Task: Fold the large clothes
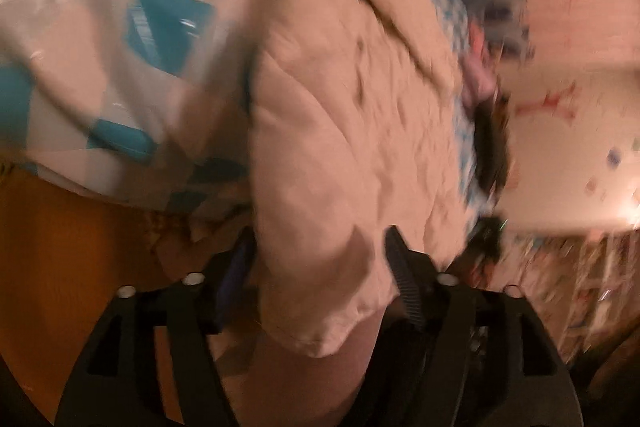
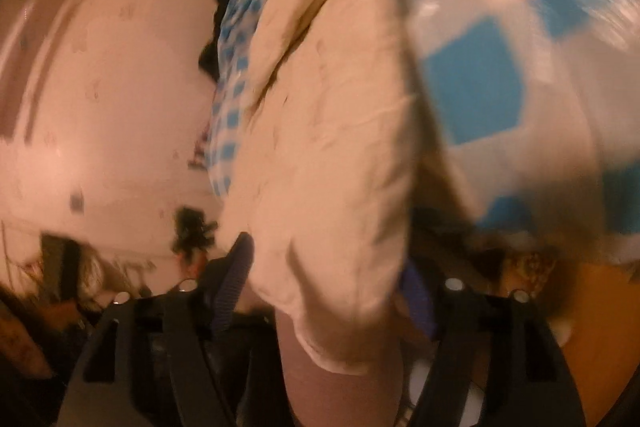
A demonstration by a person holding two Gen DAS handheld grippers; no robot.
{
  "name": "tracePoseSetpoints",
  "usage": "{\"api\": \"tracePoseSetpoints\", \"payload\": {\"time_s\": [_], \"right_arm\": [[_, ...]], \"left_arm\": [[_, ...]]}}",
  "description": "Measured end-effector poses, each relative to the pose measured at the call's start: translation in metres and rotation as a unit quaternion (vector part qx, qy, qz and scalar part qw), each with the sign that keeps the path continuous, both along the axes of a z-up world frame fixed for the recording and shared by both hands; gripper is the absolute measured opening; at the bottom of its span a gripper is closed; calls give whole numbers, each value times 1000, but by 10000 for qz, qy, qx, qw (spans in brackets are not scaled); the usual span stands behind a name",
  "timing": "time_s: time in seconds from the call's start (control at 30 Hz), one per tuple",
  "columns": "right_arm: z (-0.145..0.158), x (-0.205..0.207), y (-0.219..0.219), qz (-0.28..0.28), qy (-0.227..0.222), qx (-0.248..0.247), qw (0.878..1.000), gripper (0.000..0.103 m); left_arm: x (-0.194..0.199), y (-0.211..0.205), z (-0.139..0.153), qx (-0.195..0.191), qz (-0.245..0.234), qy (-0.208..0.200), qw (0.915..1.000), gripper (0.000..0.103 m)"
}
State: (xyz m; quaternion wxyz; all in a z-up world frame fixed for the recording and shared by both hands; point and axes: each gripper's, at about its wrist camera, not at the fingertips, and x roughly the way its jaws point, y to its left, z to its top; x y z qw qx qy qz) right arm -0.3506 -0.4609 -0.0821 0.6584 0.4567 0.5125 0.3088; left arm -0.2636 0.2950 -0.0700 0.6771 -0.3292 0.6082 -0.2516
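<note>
Cream garment [image 1: 352, 131], the big piece I am folding, lies bunched between both claws and runs away from me across the checked covering. On my left claw [image 1: 320, 267] the jaws stand wide, a fold of the cloth drooping between them without the pads pressing it. My right claw [image 2: 328, 267] is likewise spread, the cloth's rounded edge hanging loose in the gap. Both views are smeared by blur. Under the garment is a blue-and-white checked sheet [image 1: 168, 35], shiny like plastic, over the counter [image 1: 60, 247], whose orange-brown edge shows below it. Farther off, dark, unclear items sit at the sheet's far end, then a pale wall [image 2: 100, 67].
</note>
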Motion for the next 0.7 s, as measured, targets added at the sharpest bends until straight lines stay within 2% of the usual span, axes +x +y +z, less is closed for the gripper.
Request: {"api": "tracePoseSetpoints", "payload": {"time_s": [0.07, 0.13, 0.23, 0.4, 0.63, 0.67, 0.7], "right_arm": [[-6, -1, -7, -88, -68, 320, 9994, 80], [-9, 3, -5, -15, -97, 413, 9991, 82], [-15, 10, 1, 100, -48, 379, 9992, 84], [-24, 20, 15, 245, -4, 601, 9979, 84], [-14, 31, 44, 544, -185, 419, 9975, 84], [-12, 32, 45, 526, -234, 355, 9977, 81], [-10, 32, 47, 521, -266, 323, 9978, 71]], "left_arm": [[-3, 17, -4, -352, 335, -83, 9988, 75], [-2, 18, -3, -506, 394, -152, 9978, 77], [0, 13, -11, -454, 356, -121, 9983, 84], [7, -13, -36, -495, 343, 133, 9981, 85], [15, -51, -57, -643, -27, 199, 9977, 85], [16, -56, -56, -594, -41, 160, 9981, 85], [15, -57, -55, -568, -44, 127, 9983, 85]]}}
